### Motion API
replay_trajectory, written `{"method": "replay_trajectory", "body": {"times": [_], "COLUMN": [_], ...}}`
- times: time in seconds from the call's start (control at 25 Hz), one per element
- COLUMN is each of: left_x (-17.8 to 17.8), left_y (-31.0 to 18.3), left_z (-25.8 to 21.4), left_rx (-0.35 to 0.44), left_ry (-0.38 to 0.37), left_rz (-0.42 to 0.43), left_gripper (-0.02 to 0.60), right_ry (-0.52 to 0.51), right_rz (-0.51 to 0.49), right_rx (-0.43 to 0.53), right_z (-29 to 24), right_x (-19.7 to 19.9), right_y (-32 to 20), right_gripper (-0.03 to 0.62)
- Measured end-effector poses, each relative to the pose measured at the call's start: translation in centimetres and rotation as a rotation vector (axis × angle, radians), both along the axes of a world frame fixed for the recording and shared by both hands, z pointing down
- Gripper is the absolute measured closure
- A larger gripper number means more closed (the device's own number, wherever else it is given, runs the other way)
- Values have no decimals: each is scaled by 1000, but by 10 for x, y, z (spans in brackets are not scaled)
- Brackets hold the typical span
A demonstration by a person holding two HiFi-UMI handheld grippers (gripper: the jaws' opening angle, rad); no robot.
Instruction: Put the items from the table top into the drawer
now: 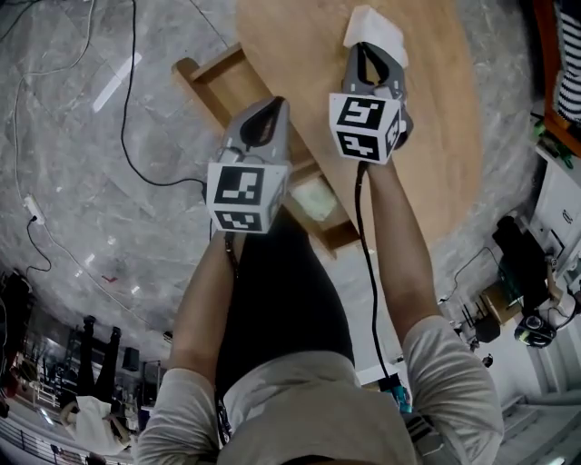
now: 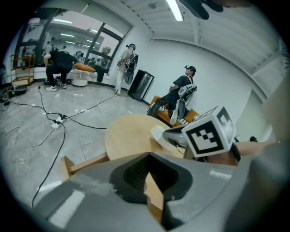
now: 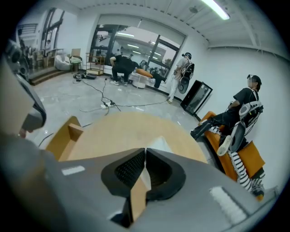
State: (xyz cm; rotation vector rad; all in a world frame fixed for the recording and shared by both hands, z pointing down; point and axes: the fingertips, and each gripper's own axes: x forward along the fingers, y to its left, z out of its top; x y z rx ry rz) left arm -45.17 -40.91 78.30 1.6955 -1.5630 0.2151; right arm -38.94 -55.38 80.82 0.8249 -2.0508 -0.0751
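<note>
Right claw (image 3: 145, 149) clamped the white pack (image 1: 374, 25) at the desk's (image 1: 436, 136) twelve o'clock. Left claw (image 2: 149, 154) was closed, empty, over the drawer (image 1: 211, 65) at nine o'clock.

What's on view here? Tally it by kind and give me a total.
Table: 1
Drawer: 1
Items: 2 (white item on the table, pale item in the drawer)
Claws: 2 (left claw, right claw)
Total: 6
</note>
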Motion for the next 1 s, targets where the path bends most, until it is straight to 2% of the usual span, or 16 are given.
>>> {"method": "replay_trajectory", "body": {"times": [0.24,0.48,0.68,0.84,1.0], "left_x": [-39,-62,-68,-79,-84], "left_y": [40,82,114,134,150], "left_z": [3,3,6,16,24], "left_rx": [-14,-23,-36,-45,-75], "left_ry": [-15,-15,-6,0,16], "left_rz": [-102,-184,-222,-248,-288], "left_gripper": [561,561,561,561,561], "right_ry": [-109,-155,-193,-266,-265], "right_rz": [-115,-186,-179,-106,-51], "right_rx": [-38,-72,-151,-253,-323], "right_z": [-22,-33,-38,-42,-30], "right_x": [-60,-89,-97,-105,-104], "right_y": [73,123,162,189,212], "right_gripper": [577,577,577,577,579]}}
